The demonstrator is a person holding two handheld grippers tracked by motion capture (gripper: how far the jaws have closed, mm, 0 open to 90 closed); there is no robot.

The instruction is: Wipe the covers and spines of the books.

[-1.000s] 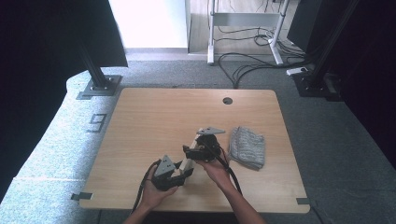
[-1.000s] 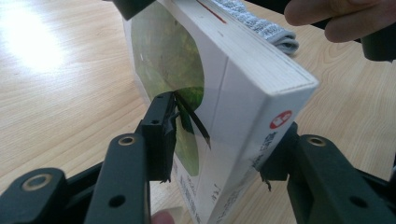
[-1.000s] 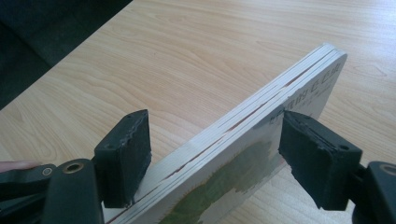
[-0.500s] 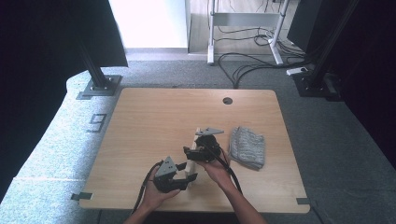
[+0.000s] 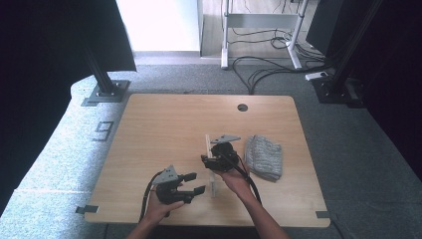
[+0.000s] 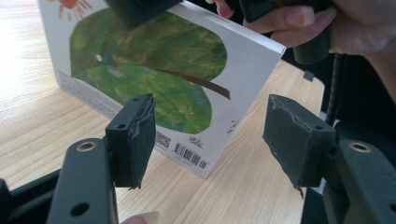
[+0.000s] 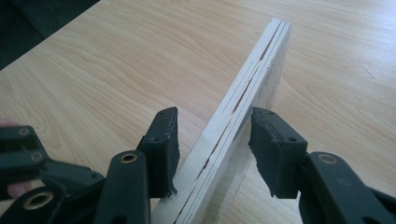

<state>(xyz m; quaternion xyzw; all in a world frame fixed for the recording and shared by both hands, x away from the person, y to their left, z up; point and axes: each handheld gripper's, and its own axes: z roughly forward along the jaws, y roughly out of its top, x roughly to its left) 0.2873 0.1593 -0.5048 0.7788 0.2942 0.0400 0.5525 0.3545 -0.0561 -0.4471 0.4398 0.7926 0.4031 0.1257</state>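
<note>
Since a second earlier the left gripper (image 5: 191,182) had drifted toward six o'clock, jaws spread. The board book (image 5: 212,169) stood on edge at table (image 5: 149,129) centre, loosely straddled by the right gripper (image 5: 211,163), not clamped; a grey cloth (image 5: 263,157) lay at three o'clock. The handover looked barely begun.

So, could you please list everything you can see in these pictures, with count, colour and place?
Board book: one, white cover with a green picture and a barcode, standing on edge on the table between the two tools.
Cloth: one, grey, crumpled, on the table beside the right hand.
Table: one, light wood, with a round hole near its far edge.
Floor marker: one, a dark figure 9 on the grey carpet to the table's left.
Cables: several, black, on the floor beyond the table.
Left tool: one, black, jaws open, facing the book's cover.
Right tool: one, black, jaws astride the book's page edge.
</note>
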